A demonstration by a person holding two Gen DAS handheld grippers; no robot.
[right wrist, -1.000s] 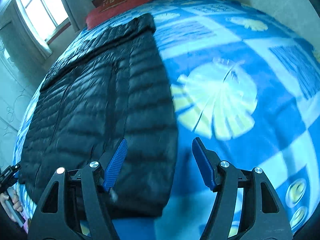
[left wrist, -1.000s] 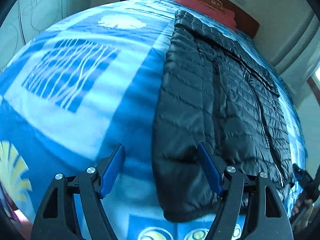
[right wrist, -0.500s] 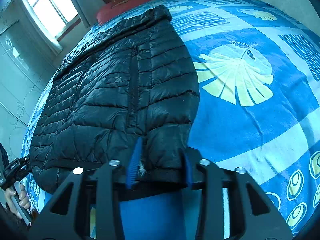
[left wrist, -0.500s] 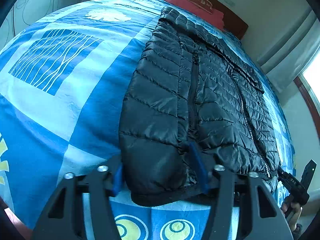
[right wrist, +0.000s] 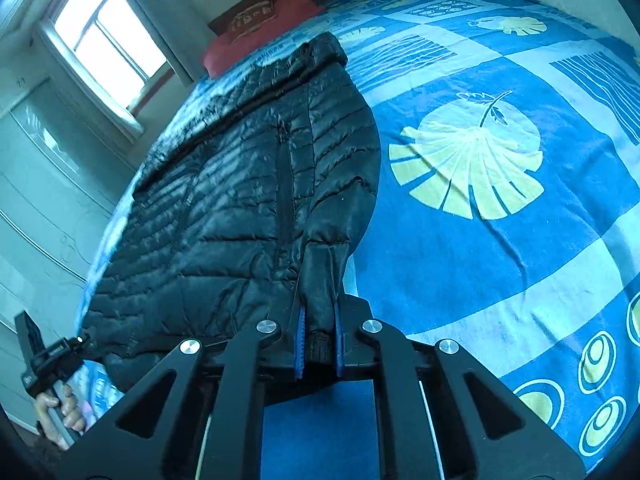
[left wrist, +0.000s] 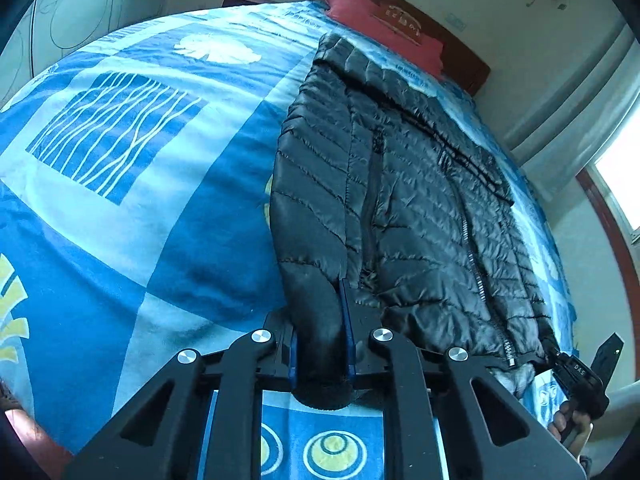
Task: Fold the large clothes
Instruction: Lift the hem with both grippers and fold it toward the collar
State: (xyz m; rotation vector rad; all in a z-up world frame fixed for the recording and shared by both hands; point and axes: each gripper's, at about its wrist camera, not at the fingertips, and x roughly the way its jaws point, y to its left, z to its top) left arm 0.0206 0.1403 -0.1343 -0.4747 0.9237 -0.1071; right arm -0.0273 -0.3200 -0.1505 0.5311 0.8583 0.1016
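I have the black quilted puffer jacket (left wrist: 404, 216) lying lengthwise on the blue patterned bedspread (left wrist: 132, 208), collar toward the red pillow (left wrist: 384, 24). My left gripper (left wrist: 320, 344) and right gripper (right wrist: 319, 334) have just been closing and now each pinch a hem corner. Holding both corners should let me lift the hem evenly and fold it toward the collar.

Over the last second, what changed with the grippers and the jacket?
Both grippers went from open above the bed to clamped on the jacket hem. The left gripper has just closed on one corner, the right gripper on the other, bunching the fabric. The jacket remains flat on the bedspread, pillow unmoved.
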